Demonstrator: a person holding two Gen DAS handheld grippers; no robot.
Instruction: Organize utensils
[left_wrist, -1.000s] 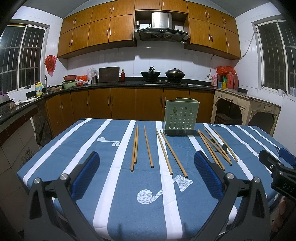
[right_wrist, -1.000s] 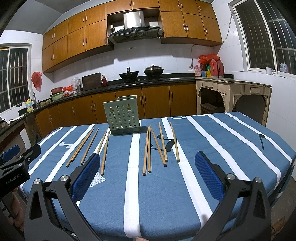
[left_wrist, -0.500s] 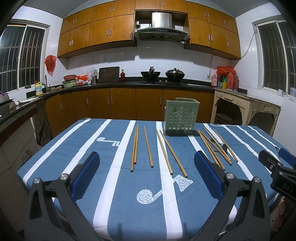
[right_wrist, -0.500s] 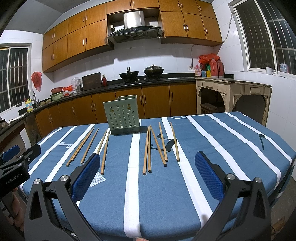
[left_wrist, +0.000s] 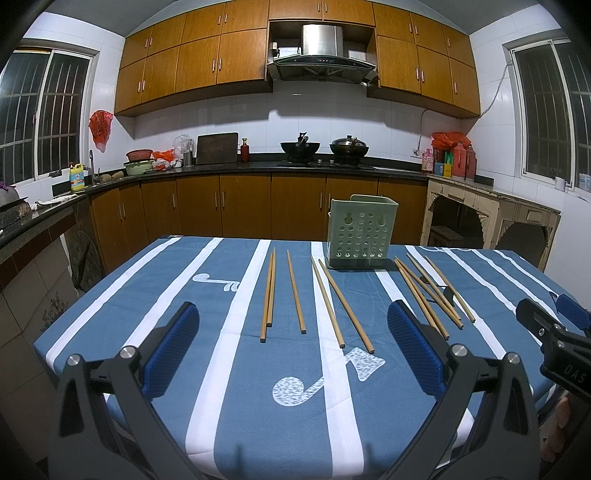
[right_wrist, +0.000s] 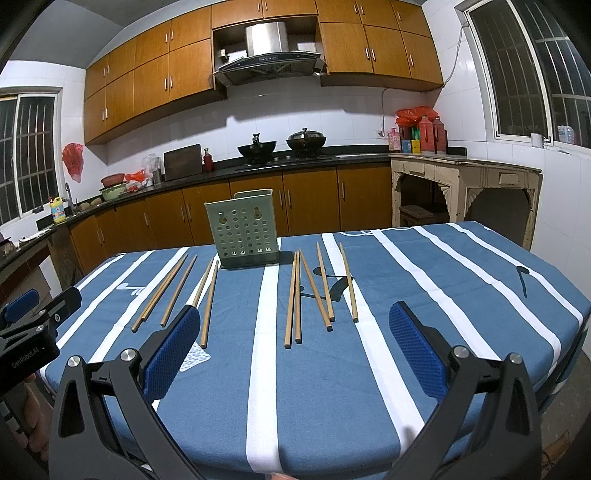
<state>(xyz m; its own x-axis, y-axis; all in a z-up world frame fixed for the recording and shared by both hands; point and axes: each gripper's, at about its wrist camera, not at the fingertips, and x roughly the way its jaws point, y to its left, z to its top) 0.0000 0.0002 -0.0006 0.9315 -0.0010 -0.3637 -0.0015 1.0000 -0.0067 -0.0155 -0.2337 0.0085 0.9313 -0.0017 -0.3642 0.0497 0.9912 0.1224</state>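
Several wooden chopsticks lie in two loose groups on the blue striped tablecloth (left_wrist: 229, 369): a left group (left_wrist: 295, 291) (right_wrist: 177, 288) and a right group (left_wrist: 428, 291) (right_wrist: 317, 288). A pale green perforated utensil holder (left_wrist: 360, 230) (right_wrist: 242, 229) stands upright and empty-looking at the far side, between the groups. My left gripper (left_wrist: 293, 347) is open and empty, hovering near the table's front edge. My right gripper (right_wrist: 293, 347) is open and empty, at the front edge to the right. Each gripper shows at the other view's edge.
Kitchen counters with cabinets run behind the table, with a stove, woks (left_wrist: 301, 147) and bottles. A worn cream side table (left_wrist: 491, 218) stands at the right. The table's left edge drops off beside a tiled counter (left_wrist: 33, 236).
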